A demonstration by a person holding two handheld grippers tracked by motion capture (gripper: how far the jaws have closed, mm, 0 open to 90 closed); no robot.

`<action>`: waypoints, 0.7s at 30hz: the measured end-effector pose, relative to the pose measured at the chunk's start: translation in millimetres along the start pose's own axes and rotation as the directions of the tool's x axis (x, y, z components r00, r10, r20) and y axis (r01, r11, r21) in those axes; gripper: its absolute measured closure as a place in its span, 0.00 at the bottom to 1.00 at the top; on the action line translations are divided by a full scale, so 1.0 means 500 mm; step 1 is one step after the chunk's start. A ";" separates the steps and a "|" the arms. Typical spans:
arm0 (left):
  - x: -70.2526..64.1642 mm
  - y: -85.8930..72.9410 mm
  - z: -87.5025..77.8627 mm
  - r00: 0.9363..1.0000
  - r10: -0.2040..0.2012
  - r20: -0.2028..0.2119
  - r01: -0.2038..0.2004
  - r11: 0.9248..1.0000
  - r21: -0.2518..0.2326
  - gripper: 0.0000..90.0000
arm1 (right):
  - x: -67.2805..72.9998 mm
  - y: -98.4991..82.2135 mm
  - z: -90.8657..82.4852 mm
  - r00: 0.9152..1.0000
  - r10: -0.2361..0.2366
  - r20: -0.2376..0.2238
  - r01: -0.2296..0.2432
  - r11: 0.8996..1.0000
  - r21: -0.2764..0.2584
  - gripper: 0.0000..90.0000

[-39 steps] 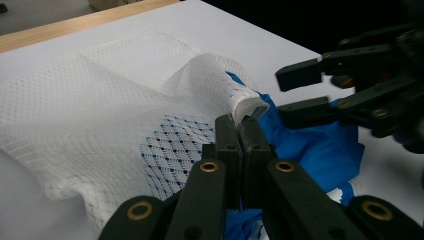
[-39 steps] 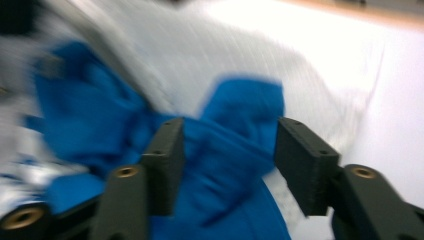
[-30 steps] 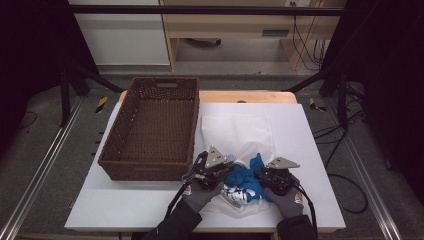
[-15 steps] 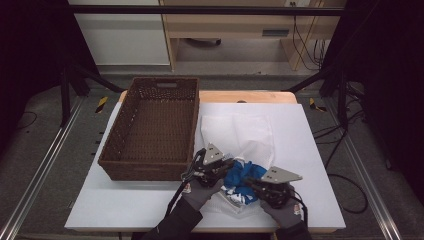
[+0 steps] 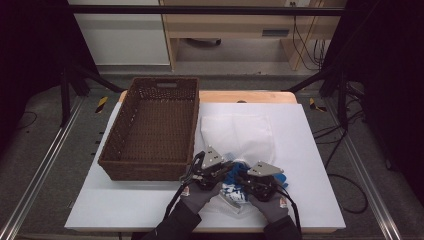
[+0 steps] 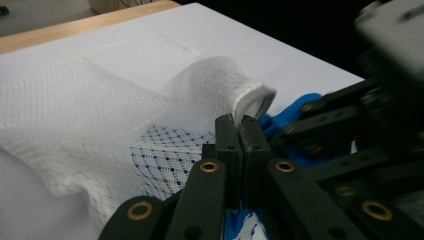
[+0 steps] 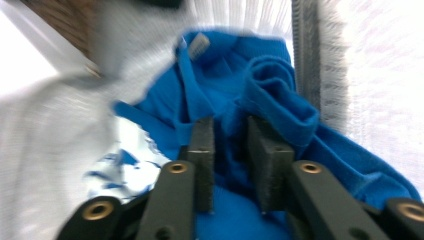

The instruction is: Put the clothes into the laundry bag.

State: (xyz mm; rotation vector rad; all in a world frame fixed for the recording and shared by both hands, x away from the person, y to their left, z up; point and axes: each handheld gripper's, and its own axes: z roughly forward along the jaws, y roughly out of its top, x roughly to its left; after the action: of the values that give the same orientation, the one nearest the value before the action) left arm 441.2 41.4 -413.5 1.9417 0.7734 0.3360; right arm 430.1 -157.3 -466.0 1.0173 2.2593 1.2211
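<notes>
While both hands sit at the near edge of the white tabletop point(image 5: 150, 210), the work is on a white mesh laundry bag point(image 5: 237, 132) and a blue garment point(image 5: 235, 172). Far left: brown wicker basket point(image 5: 150, 127), long side running near to far, just left of the bag, nothing seen inside it. Left gripper point(image 5: 210, 167) is at the bag's near left corner, held by a grey-gloved hand point(image 5: 200, 195). In the left gripper view its fingers point(image 6: 227, 145) are pressed together, pinching the bag's thick white rim point(image 6: 255, 97); the rim curls up into a small open loop right above the fingertips. Mesh spreads away to the left of that view, lying flat on the tabletop, with a blue-and-white patterned cloth point(image 6: 165, 155) showing through it near the fingers. Middle: blue garment is bunched between the two grippers at the bag's near end, partly under mesh, partly out. Right gripper point(image 5: 255, 182) sits just right of the left one, nearly touching it, held by the other gloved hand point(image 5: 272, 207). Its fingers point(image 7: 202, 150) have just been opening; in the right gripper view they stand a little apart with a fold of blue fabric point(image 7: 280, 100) between them; can't tell if the pads press it. That view is motion-blurred. Bag's far part lies flat, right of the basket.
</notes>
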 end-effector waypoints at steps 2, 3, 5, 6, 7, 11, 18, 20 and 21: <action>0.006 -0.006 0.001 1.000 -0.010 -0.001 0.010 1.000 0.005 0.99 | -0.001 0.003 -0.025 0.999 0.014 -0.034 -0.016 0.999 -0.046 0.75; 0.008 -0.008 0.001 1.000 -0.012 -0.003 0.012 1.000 0.006 0.99 | -0.003 0.004 -0.045 0.999 0.022 -0.045 -0.025 0.997 -0.074 0.72; 0.010 -0.011 0.001 1.000 -0.014 -0.004 0.014 1.000 0.009 0.99 | -0.013 0.005 -0.077 0.999 0.034 -0.024 -0.036 0.993 -0.116 0.67; 0.010 -0.012 0.001 1.000 -0.014 -0.004 0.014 1.000 0.009 0.99 | -0.020 0.004 -0.088 0.999 0.038 -0.010 -0.039 0.991 -0.126 0.64; 0.010 -0.013 0.001 1.000 -0.013 -0.005 0.013 1.000 0.010 0.99 | -0.029 0.001 -0.101 0.999 0.048 0.009 -0.046 0.990 -0.134 0.60; 0.009 -0.011 0.000 1.000 -0.012 -0.007 0.012 1.000 0.008 0.99 | -0.068 -0.047 -0.103 0.993 0.079 0.089 -0.073 0.995 -0.067 0.48; 0.009 -0.010 0.002 1.000 -0.011 -0.003 0.011 1.000 0.011 0.99 | -0.078 -0.084 -0.059 0.992 0.114 0.059 -0.116 0.992 0.041 0.77; 0.009 -0.010 0.001 1.000 -0.010 -0.003 0.011 1.000 0.010 0.99 | -0.077 -0.082 -0.062 0.993 0.112 0.038 -0.114 0.993 0.039 0.94; 0.009 -0.010 0.001 1.000 -0.012 -0.004 0.012 1.000 0.010 0.99 | -0.076 -0.079 -0.067 0.992 0.118 0.036 -0.119 0.992 0.037 0.95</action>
State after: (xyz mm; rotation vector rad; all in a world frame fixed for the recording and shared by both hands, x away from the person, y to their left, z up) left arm 443.0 45.7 -418.7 1.9454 0.7905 0.3293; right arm 418.1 -218.6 -480.7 1.1929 2.2328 1.2016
